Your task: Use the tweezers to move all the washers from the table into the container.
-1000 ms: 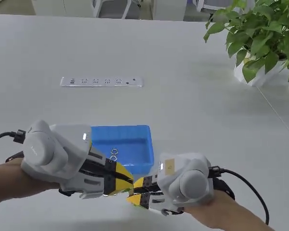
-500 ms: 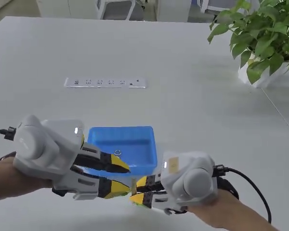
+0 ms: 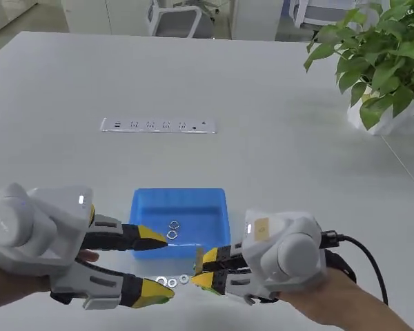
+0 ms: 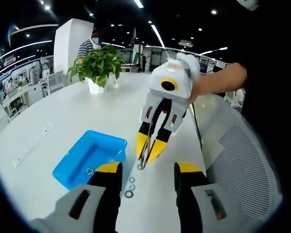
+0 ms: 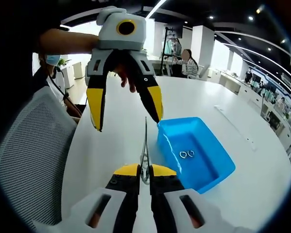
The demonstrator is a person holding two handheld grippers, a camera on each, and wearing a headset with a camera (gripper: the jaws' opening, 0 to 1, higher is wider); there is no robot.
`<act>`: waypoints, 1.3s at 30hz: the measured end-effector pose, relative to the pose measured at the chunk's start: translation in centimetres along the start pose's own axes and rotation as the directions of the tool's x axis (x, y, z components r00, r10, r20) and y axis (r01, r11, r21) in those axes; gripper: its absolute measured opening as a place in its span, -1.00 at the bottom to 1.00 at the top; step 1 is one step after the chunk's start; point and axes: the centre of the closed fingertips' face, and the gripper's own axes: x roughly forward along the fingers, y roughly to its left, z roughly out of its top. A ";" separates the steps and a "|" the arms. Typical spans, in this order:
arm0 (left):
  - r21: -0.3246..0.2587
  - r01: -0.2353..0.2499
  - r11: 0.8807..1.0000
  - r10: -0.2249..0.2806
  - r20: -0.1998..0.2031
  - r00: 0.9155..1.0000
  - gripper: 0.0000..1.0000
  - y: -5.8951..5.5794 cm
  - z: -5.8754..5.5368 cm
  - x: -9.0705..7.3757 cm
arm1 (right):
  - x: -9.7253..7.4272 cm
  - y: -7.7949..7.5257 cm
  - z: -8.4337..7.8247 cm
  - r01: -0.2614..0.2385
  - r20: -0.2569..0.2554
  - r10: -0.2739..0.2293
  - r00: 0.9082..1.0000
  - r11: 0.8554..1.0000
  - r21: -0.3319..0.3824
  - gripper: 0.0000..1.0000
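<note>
- White table (image 3: pixel 276 103) spans the head view, with a power strip (image 3: pixel 159 125) lying flat at 12 o'clock from the blue container (image 3: pixel 180 192) and a potted plant (image 3: pixel 383 58) at 2 o'clock.
- Office chairs stand beyond the table's far edge at 12 o'clock.
- Two washers (image 3: pixel 172 229) lie side by side inside the container, on its floor toward the near wall.
- Three more loose washers (image 3: pixel 171 281) sit in a short row on the table, just outside the container's near wall at 6 o'clock.
- The left gripper (image 3: pixel 168 266) reaches in from 8 o'clock with its yellow-tipped jaws spread wide and holding nothing. One jaw is over the container's near edge, and the other is on the near side of the loose washers.
- The right gripper (image 5: pixel 145 172) comes in from 4 o'clock, its jaws clamped together on the tweezers (image 5: pixel 145 150).
- In the right gripper view the tweezers run straight out toward 12 o'clock, with the container at 2 o'clock from them.
- In the left gripper view the tweezers' tips point down at the table close to the loose washers. Whether they touch one cannot be told.
</note>
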 end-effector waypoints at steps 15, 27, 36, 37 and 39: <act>-0.071 -0.107 0.992 0.109 0.020 0.994 0.32 0.0 -1.0 -1.6 | -2.2 -2.7 2.9 0.033 0.044 -0.032 0.999 0.999 -0.022 -0.85; -0.101 -0.173 0.980 0.174 -0.004 0.985 0.65 -0.1 -1.4 -2.6 | -2.2 -5.3 4.7 0.057 0.088 -0.053 0.995 0.997 -0.045 -0.85; -0.119 -0.198 0.973 0.199 0.001 0.980 0.77 0.1 -1.6 -3.1 | -1.8 -7.5 5.2 0.075 0.128 -0.068 0.989 0.996 -0.052 -0.85; -0.120 -0.206 0.971 0.208 0.002 0.978 0.81 0.2 -1.6 -3.2 | -1.6 -7.7 5.1 0.073 0.131 -0.065 0.989 0.996 -0.052 -0.85; -0.123 -0.211 0.970 0.213 0.005 0.977 0.83 0.2 -1.6 -3.3 | -1.4 -8.0 5.1 0.072 0.138 -0.064 0.988 0.996 -0.055 -0.85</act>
